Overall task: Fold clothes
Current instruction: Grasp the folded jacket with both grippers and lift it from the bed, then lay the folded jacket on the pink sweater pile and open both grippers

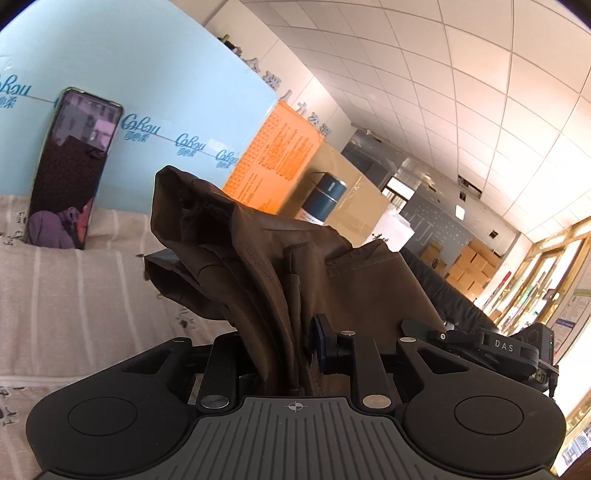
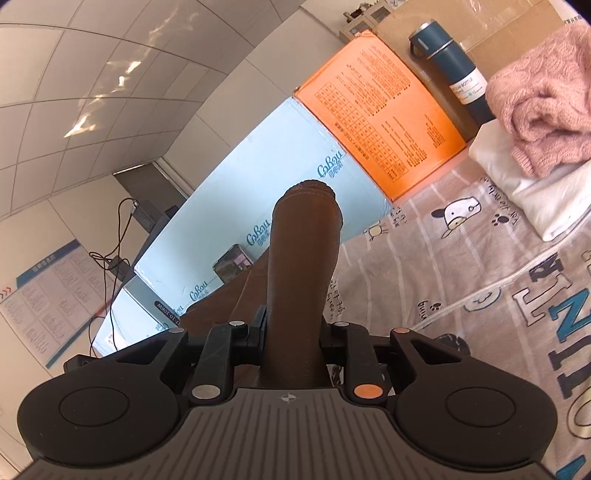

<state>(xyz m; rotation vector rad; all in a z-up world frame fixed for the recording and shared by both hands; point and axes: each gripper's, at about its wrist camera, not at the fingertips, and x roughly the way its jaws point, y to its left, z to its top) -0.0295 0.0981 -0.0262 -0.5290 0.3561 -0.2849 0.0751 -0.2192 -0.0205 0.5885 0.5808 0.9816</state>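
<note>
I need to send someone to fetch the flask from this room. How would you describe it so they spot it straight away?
Find the row of boxes standing along the back edge of the cartoon-print bedsheet. Just past the orange box, against a plain brown carton, stands the flask. It is the only cylinder there: dark teal, with a white label and a loop at its cap, beside a pink knit sweater.

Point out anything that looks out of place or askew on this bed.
A phone stands propped against the light blue box, odd among laundry. The brown garment hangs bunched from both the left hand-held gripper and right hand-held gripper. Nothing looks spilled or damaged.
</note>
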